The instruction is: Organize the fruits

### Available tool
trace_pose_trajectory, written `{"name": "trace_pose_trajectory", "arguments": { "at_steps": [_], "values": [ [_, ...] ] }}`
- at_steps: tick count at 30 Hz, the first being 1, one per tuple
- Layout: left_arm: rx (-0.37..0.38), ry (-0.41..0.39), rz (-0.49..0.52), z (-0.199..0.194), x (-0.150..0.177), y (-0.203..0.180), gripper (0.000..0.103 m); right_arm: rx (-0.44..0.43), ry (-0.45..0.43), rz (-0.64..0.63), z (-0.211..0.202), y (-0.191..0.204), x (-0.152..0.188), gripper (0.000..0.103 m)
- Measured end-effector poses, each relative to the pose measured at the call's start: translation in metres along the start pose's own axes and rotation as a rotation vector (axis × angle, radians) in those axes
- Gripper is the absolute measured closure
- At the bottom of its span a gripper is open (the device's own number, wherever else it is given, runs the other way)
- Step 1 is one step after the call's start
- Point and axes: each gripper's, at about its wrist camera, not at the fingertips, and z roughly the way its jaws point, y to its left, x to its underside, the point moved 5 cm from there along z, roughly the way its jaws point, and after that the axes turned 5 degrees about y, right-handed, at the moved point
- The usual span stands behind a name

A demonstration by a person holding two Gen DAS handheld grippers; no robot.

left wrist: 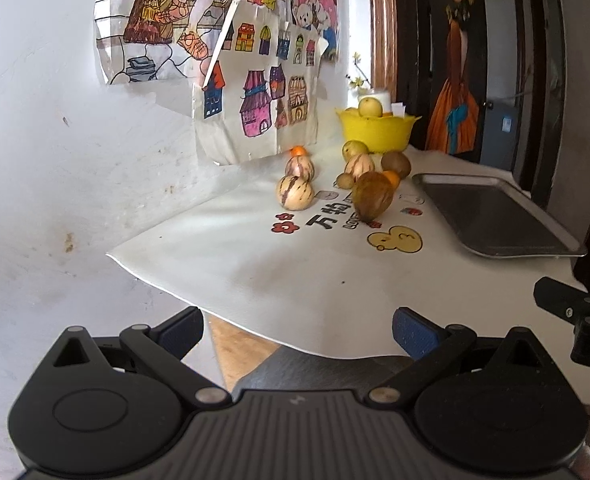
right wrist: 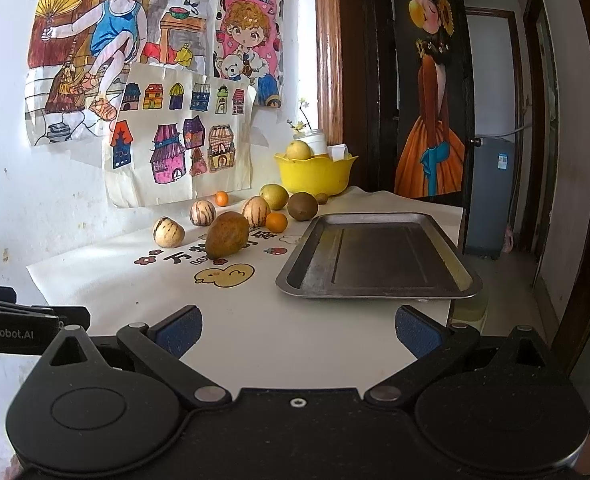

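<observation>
right wrist, both tools (right wrist: 297, 330) wide apart, fruits (right wrist: 228, 235) beside tray (right wrist: 379, 292)

Left wrist view: camera sits behind the open left tongs (left wrist: 297, 330) at the worktop's (left wrist: 295, 280) near left corner, facing the far wall, fruit distant at frame centre. Right wrist view: camera behind the open right tongs (right wrist: 298, 330), facing the same way, metal tray (right wrist: 375, 284) at centre right. Both views share the yellow bowl (left wrist: 377, 132) (right wrist: 315, 176), the tray (left wrist: 491, 216) and the wall drawings (left wrist: 255, 92) (right wrist: 179, 132).
</observation>
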Motion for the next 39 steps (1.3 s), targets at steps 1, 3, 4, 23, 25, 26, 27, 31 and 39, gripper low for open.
{"name": "trace_pose_trajectory", "arguments": {
  "at_steps": [1,3,4,23,25,26,27,31,39],
  "values": [
    [-0.001,0.004,0.000,0.000,-0.001,0.000,0.000,0.000,-0.001,-0.002,0.000,0.000,0.000,0.000],
    [-0.001,0.009,-0.002,0.000,-0.003,0.001,0.000,0.003,-0.002,-0.005,0.000,-0.001,-0.003,0.000],
    [-0.001,0.009,-0.003,0.000,-0.004,0.002,0.000,0.004,-0.003,-0.006,0.000,-0.001,-0.004,0.000],
    [-0.047,0.019,-0.017,0.006,-0.037,0.016,0.000,-0.034,0.067,-0.020,0.020,0.000,-0.042,0.000],
    [-0.051,0.021,-0.011,0.010,-0.040,0.018,0.000,-0.039,0.075,-0.047,0.026,0.000,-0.046,0.000],
    [-0.052,0.025,-0.009,0.014,-0.041,0.020,0.000,-0.044,0.078,-0.063,0.029,0.001,-0.049,0.000],
    [-0.055,0.032,-0.010,0.018,-0.043,0.023,0.000,-0.049,0.081,-0.078,0.031,0.000,-0.051,0.000],
    [-0.059,0.044,-0.045,0.033,-0.049,0.035,0.000,-0.070,0.095,-0.141,0.045,0.000,-0.058,0.000],
    [-0.037,0.058,-0.037,0.063,-0.068,0.049,0.000,-0.153,0.157,-0.231,0.081,0.009,-0.065,0.000]
  ]
}}
